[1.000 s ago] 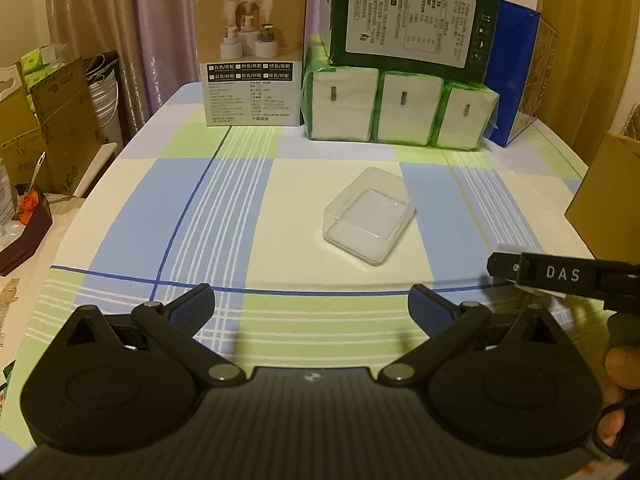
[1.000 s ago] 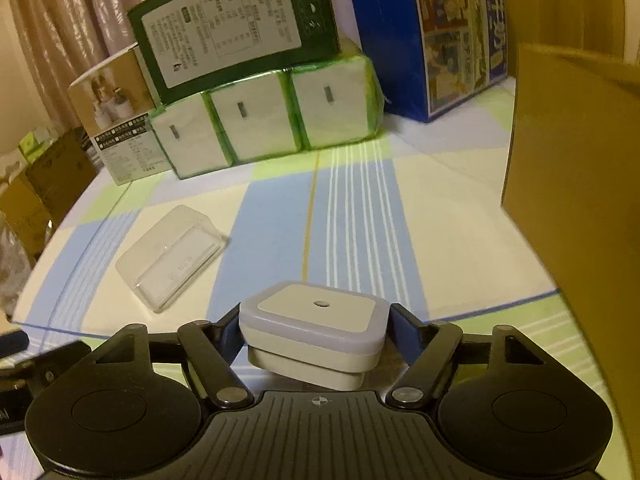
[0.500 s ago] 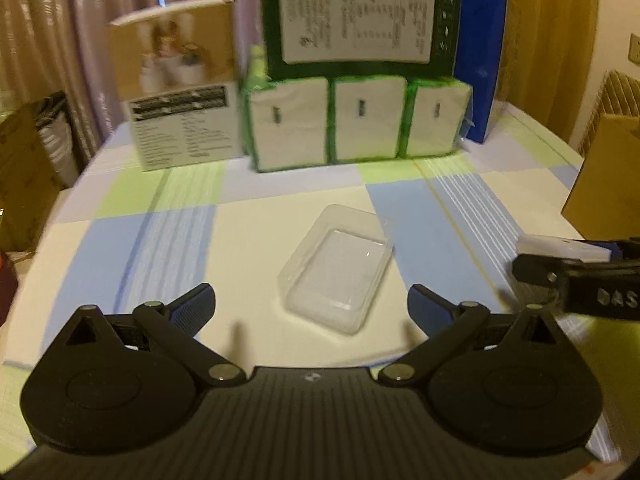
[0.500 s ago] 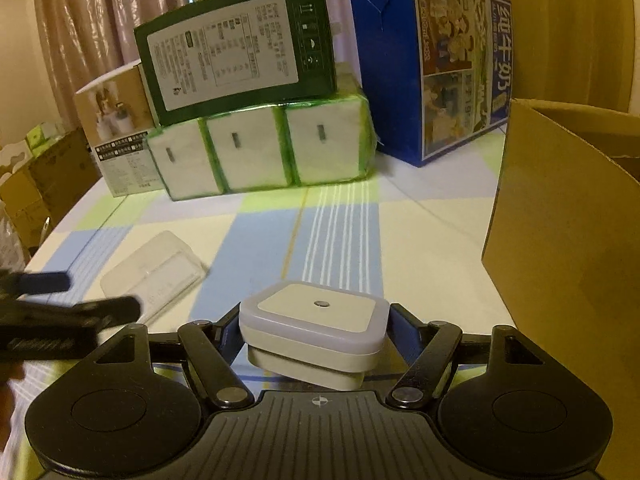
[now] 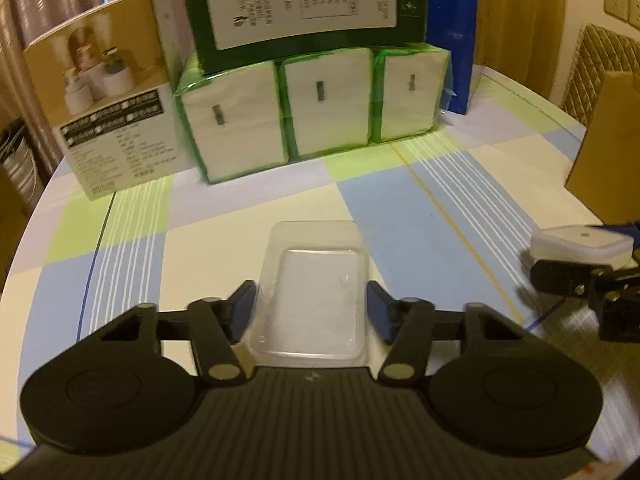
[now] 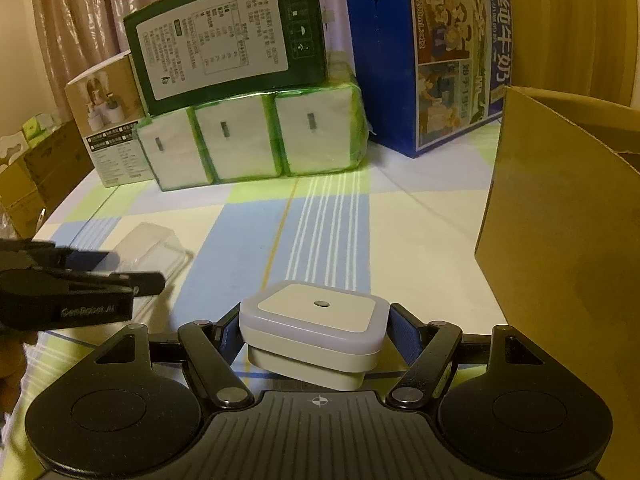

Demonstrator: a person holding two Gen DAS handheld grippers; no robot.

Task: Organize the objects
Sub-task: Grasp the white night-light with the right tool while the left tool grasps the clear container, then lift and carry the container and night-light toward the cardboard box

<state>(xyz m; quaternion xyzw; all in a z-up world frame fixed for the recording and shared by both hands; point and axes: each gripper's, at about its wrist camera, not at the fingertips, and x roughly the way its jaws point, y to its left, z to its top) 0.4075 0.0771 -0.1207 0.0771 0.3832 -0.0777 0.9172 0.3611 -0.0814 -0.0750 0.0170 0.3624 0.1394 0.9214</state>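
Since the earlier frame the left claw (image 5: 311,307) has advanced; the clear plastic tray (image 5: 310,294) on the worktop (image 5: 420,216) now lies between its spread fingers, contact unclear. To its right, the right claw (image 6: 313,330) pinches the white night light (image 6: 314,332), off the worktop.

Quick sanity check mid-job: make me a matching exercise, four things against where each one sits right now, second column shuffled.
Things:
1. white night light
2. clear plastic tray
3. dark green box
4. blue milk carton

Places:
A. on top of the tissue packs
B. on the table, between the left gripper fingers
C. clamped in the right gripper
D. standing on the table, to the right of the tissue packs

Pairs: 1-C, 2-B, 3-A, 4-D
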